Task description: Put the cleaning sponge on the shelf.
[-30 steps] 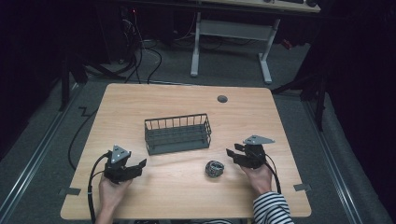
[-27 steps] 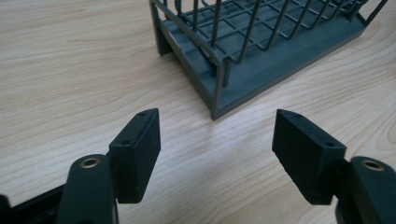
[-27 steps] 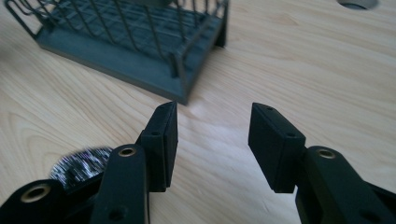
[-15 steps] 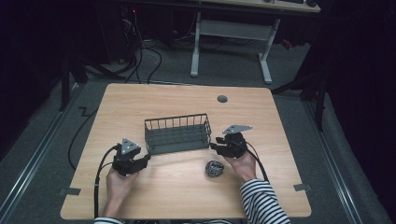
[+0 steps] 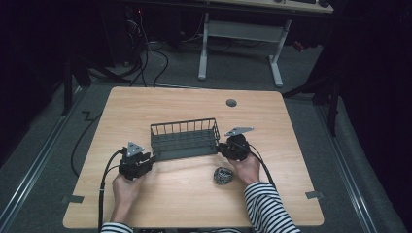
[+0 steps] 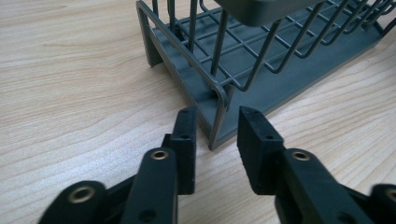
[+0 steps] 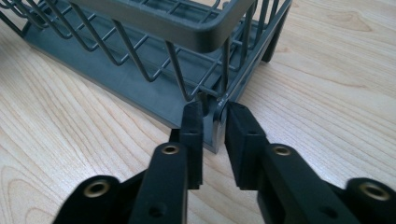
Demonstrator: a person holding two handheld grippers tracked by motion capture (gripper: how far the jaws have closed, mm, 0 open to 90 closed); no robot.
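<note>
— Where's the wire basket?
— Mid-counter. The right tongs have just closed, pinching its corner post.
— And the left tongs?
— Closing, straddling the other corner post, pads not yet pressing.

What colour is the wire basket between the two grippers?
The wire basket is dark grey all over, frame, base and wires alike; the right gripper view shows it best.

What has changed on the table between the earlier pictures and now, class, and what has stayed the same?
Both hands moved inward to the wire basket. The right gripper has been closing and now pinches the basket's corner post; the left gripper has been closing around the opposite corner, with gaps left beside the post. The basket and the small dark ball stayed put.
</note>
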